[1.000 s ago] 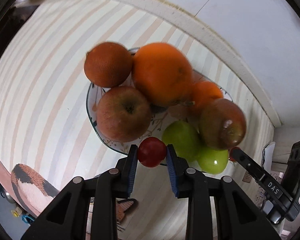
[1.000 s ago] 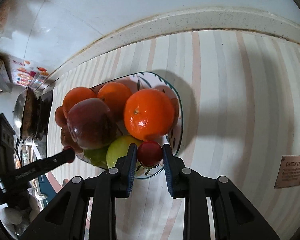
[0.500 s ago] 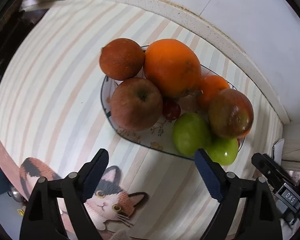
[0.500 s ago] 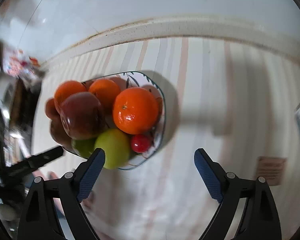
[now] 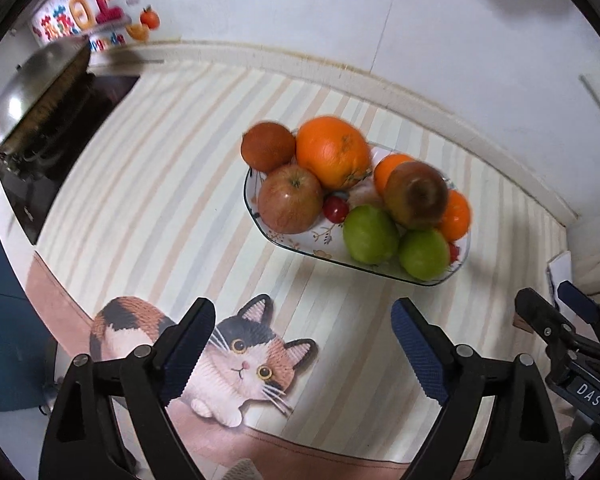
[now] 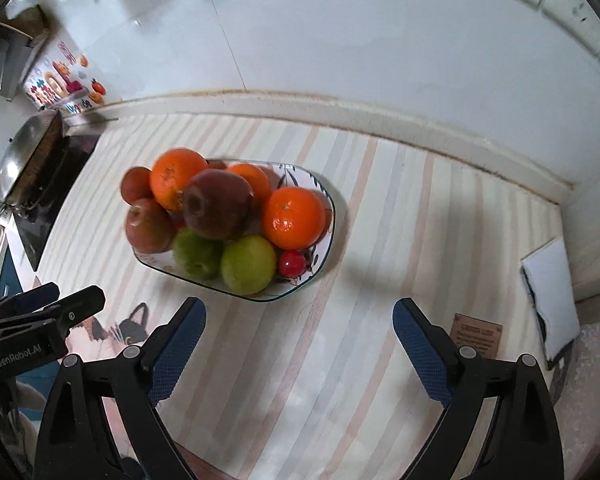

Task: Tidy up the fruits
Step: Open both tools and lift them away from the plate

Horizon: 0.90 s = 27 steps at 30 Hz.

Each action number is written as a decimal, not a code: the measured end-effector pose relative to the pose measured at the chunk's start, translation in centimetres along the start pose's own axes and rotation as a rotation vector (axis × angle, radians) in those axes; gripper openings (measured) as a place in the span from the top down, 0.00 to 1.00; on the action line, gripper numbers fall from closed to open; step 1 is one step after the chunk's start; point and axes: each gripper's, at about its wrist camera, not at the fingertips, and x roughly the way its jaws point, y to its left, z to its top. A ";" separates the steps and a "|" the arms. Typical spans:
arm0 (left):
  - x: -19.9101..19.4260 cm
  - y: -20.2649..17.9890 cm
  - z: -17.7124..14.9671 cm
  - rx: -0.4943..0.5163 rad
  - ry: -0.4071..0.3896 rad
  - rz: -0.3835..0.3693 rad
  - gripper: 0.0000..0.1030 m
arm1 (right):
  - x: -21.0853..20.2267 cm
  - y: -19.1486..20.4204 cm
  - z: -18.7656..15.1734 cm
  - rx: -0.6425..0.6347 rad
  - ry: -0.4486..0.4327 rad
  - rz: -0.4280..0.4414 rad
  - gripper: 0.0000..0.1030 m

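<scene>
A patterned plate [image 5: 296, 240] on the striped mat holds oranges, red apples [image 5: 290, 199], two green apples [image 5: 369, 234] and two small red tomatoes [image 5: 335, 209]. The right wrist view shows the same plate [image 6: 318, 270] with an orange [image 6: 294, 217] and a small red tomato [image 6: 292, 263] at its near right. My left gripper [image 5: 302, 332] is open and empty, well back from the plate. My right gripper [image 6: 300, 330] is open and empty, also back from the plate.
A steel wok [image 5: 32, 92] sits on a black stove at the far left. A cat picture [image 5: 220, 356] is printed on the mat's near edge. A white notebook [image 6: 550, 292] and a small brown label [image 6: 476, 334] lie at the right. A wall runs behind.
Both grippers let go of their small red tomatoes onto the plate, opened wide, and drew back and up from the plate.
</scene>
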 end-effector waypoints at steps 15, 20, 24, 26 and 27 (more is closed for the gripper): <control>-14.3 -0.1 -7.6 0.062 -0.255 0.018 0.13 | -15.8 3.0 -6.6 -0.038 -0.214 -0.011 0.06; -17.7 0.6 -10.3 0.065 -0.304 0.010 0.13 | -20.7 3.7 -9.7 -0.032 -0.265 0.006 0.06; -19.9 1.2 -12.1 0.067 -0.338 -0.001 0.13 | -23.7 4.3 -11.8 -0.033 -0.298 0.015 0.05; -21.0 1.3 -12.9 0.073 -0.356 0.001 0.13 | -25.1 4.7 -12.9 -0.033 -0.312 0.023 0.05; -21.5 1.4 -13.2 0.072 -0.365 -0.002 0.13 | -25.7 4.8 -13.2 -0.034 -0.320 0.025 0.05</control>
